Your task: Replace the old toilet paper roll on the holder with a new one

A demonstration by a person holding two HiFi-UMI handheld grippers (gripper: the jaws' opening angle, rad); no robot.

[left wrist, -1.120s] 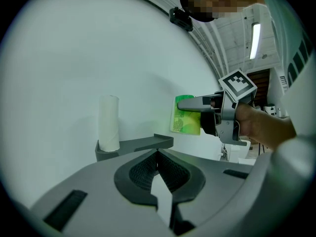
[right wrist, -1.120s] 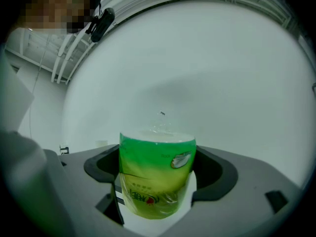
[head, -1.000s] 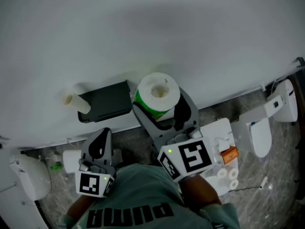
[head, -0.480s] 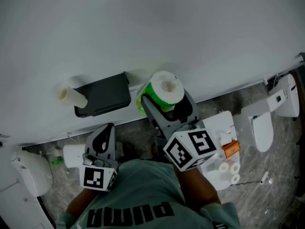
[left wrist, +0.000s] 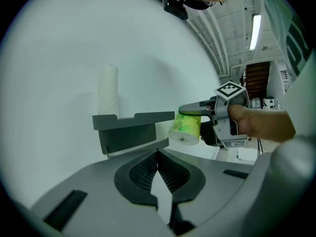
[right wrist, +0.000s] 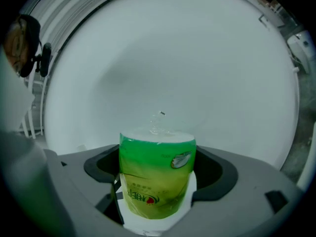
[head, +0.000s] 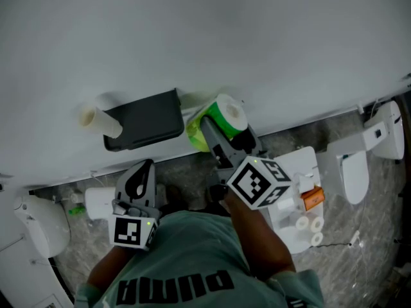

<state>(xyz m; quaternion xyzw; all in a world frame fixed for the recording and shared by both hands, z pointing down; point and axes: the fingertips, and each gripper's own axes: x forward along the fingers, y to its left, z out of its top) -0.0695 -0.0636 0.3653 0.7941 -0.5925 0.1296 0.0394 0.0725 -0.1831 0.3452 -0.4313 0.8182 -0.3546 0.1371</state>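
A black wall holder (head: 142,119) carries the old bare cardboard tube (head: 99,122) sticking out at its left end; in the left gripper view the holder (left wrist: 133,130) shows with the tube (left wrist: 107,90) standing above it. My right gripper (head: 226,128) is shut on the new roll (head: 231,111), still in its green wrapper, just right of the holder and close to the wall. The right gripper view shows the roll (right wrist: 157,177) upright between the jaws. Below the holder, my left gripper (head: 144,170) is shut and holds nothing, its pads (left wrist: 165,169) meeting.
The white wall (head: 212,37) fills the top of the head view. On the stone floor are a toilet at the left (head: 42,230), another at the right (head: 359,172), a white box (head: 289,172) with small rolls (head: 307,226) and an orange item (head: 309,197).
My right gripper has tilted and carried the green roll a little to the right and closer to the wall. The left gripper has barely moved.
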